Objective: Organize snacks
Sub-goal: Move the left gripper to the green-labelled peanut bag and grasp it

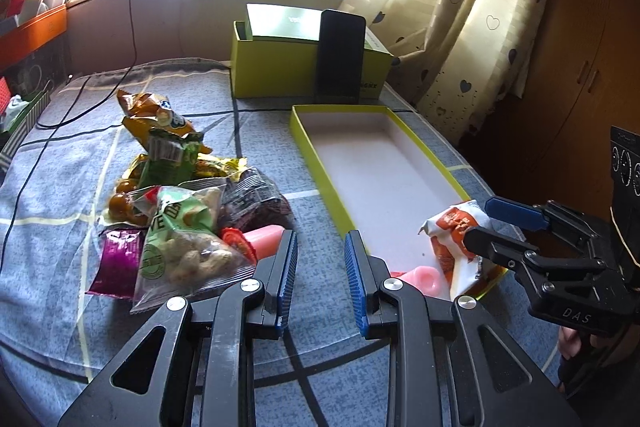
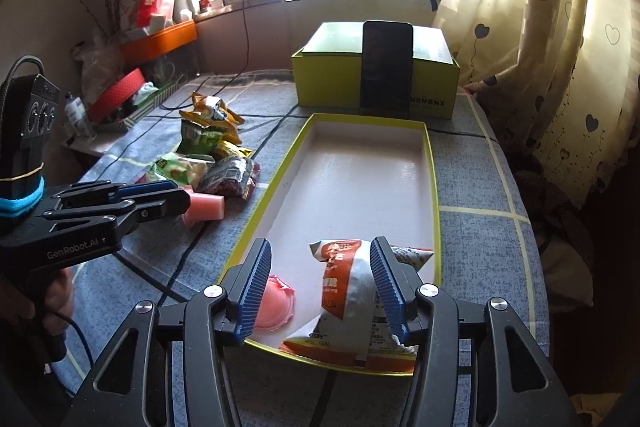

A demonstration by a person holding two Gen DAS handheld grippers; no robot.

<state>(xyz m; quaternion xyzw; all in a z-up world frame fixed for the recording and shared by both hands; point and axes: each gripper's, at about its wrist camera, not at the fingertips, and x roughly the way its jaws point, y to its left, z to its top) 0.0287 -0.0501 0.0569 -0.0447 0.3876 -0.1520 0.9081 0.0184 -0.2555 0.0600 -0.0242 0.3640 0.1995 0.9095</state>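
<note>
A shallow yellow-rimmed tray lies on the blue checked cloth. At its near end lie an orange-and-white snack packet and a pink jelly cup. My right gripper straddles the packet, open; its left finger stands clear of the packet. Left of the tray is a pile of snacks: a peanut bag, a dark packet, an orange bag and another pink cup. My left gripper hangs between pile and tray, shut, holding nothing.
A green box stands behind the tray with a black phone leaning on it. A black cable runs over the cloth at far left. Heart-patterned curtains hang to the right, past the rounded table edge.
</note>
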